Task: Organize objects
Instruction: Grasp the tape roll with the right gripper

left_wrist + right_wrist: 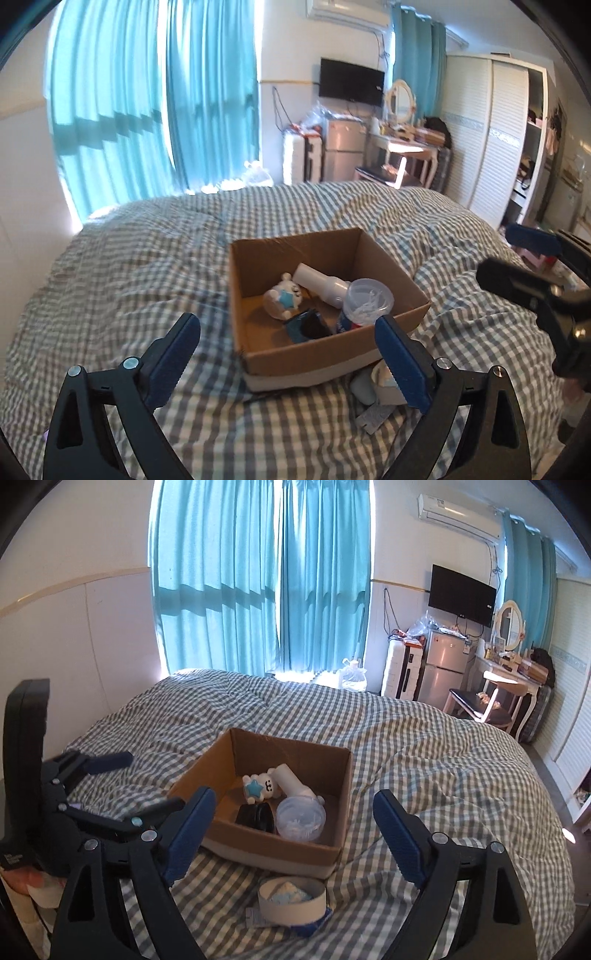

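1. The left gripper (288, 354) has its jaws spread wide, with nothing between the blue pads (402, 363).
2. The right gripper (293, 829) likewise has its jaws wide apart and grips nothing.
3. Both point forward and slightly downward, side by side.
4. Each shows at the edge of the other's view, and there too its jaws are parted.

Black item (255, 818) in box (291, 853) unclear; right gripper (517, 258) blurred.
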The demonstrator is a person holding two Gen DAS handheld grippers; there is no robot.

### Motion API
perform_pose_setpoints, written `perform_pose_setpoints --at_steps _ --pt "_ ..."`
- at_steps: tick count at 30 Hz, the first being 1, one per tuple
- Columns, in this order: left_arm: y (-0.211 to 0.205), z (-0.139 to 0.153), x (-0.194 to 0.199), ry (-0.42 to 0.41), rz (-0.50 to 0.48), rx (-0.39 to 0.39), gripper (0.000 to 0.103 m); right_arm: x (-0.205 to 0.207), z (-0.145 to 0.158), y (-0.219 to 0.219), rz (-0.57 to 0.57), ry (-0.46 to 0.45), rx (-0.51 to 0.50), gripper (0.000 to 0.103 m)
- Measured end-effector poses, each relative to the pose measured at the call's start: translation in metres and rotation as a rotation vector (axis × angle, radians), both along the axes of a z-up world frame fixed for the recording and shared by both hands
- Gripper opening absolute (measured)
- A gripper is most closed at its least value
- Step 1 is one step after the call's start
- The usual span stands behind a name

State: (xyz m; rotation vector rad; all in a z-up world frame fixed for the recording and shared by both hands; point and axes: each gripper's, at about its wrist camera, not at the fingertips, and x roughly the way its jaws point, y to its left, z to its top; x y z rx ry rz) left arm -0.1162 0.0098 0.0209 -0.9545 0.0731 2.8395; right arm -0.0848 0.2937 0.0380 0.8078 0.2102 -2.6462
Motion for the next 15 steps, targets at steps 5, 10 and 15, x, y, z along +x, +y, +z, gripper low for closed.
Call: perform_pose_setpoints --at_steps 5,10,15 --pt "-0.003 -0.021 0.026 -0.013 0.006 0.003 0.100 0.022 -0.034 0.005 -0.030 -0.048 0.031 0.090" --pt "0.005 -0.056 0.036 -0.066 0.019 -0.034 0.100 0.022 -0.080 0.010 -0.068 -0.144 0.064 0.090" --pt "0.011 -0.090 0.037 -0.114 0.046 -0.078 0.100 0.024 -0.119 0.005 -0.061 -0.216 0.113 0.090"
